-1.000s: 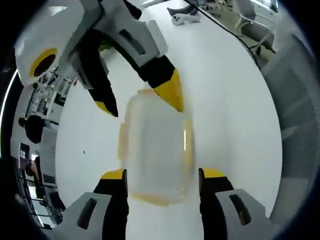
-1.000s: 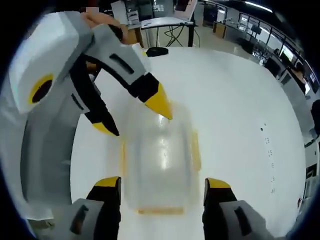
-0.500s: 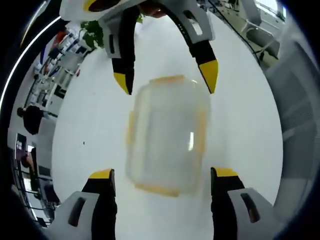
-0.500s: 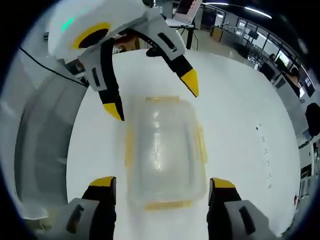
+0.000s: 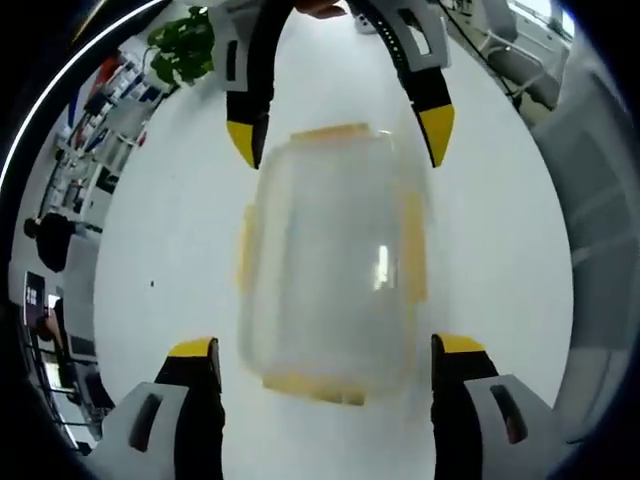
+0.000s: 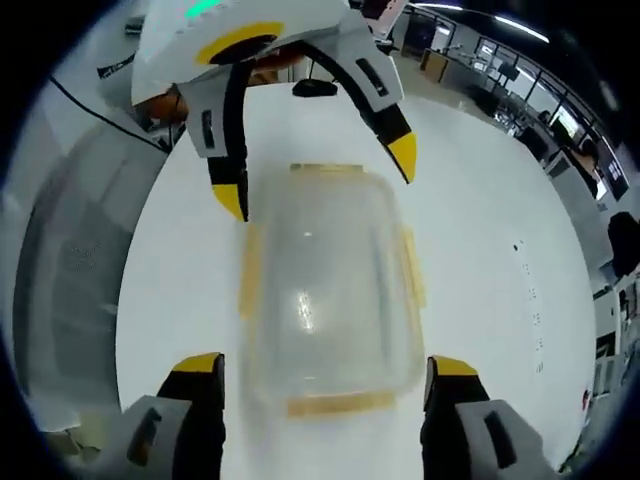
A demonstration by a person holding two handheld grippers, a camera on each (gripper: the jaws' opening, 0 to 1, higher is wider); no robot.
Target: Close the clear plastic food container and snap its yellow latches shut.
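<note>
Two sets of tongs face each other across the container, and both stand spread wide, pinching nothing. In the left gripper view the left tongs (image 5: 325, 350) rise from the bottom with their yellow tips either side of the near end of the box, while the right tongs (image 5: 340, 130) reach in from the top, tips beside the far end. The right gripper view gives the mirror of that: right tongs (image 6: 327, 368) below, left tongs (image 6: 315, 170) above.

Between them the clear plastic food container (image 6: 325, 285) lies flat on the white desk (image 6: 480, 230), its lid seemingly already set on top. Yellow latches (image 6: 250, 280) show along all four edges, but blur hides whether any is snapped down. My reading is that the lid is placed and the latching remains. The box looks frosted, rounded at the corners and empty.
</note>
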